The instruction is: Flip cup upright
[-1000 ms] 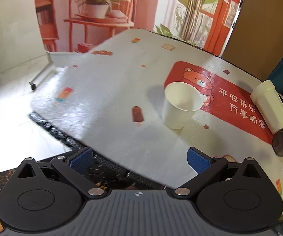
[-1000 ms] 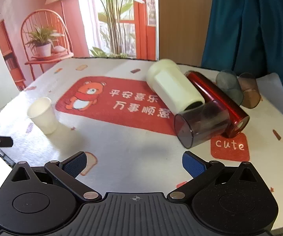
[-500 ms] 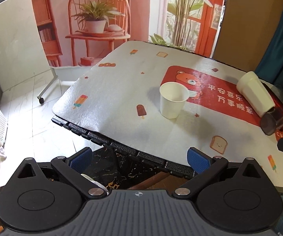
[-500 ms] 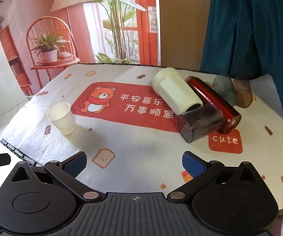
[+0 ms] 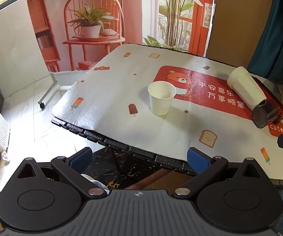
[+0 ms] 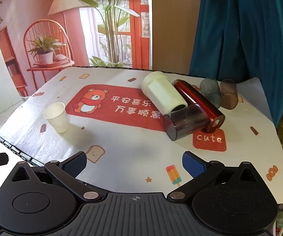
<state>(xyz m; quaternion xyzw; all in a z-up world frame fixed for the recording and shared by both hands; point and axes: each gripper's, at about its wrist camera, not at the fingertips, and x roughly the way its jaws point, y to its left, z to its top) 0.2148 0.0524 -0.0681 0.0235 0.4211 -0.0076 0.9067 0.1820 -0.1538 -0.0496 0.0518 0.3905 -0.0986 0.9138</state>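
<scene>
Left gripper point(image 5: 139, 157) is spread wide with nothing between its blue pads point(image 5: 197, 160), and it has pulled back off the table point(image 5: 121, 98) over the last second; it now hangs out past the near edge, with floor and table frame showing between the fingers. A second ago it sat low and close over the mat, with the paper cup point(image 5: 161, 98) just ahead. Right gripper point(image 6: 134, 162) is likewise released and empty, over the near part of the table, and it too has backed away, since the whole tabletop now shows in its view.

The paper cup point(image 6: 57, 117) stands upright, mouth up, alone beside the bear print and well apart from both grippers. To the right lie a cream cup point(image 6: 164, 96), a dark cup point(image 6: 183, 123) and a red tube point(image 6: 199, 105) on their sides, touching one another, with two tinted cups point(image 6: 219, 94) behind.

With both grippers withdrawn and the paper cup standing free, that flip looks done; the lying cups would be next if they count
</scene>
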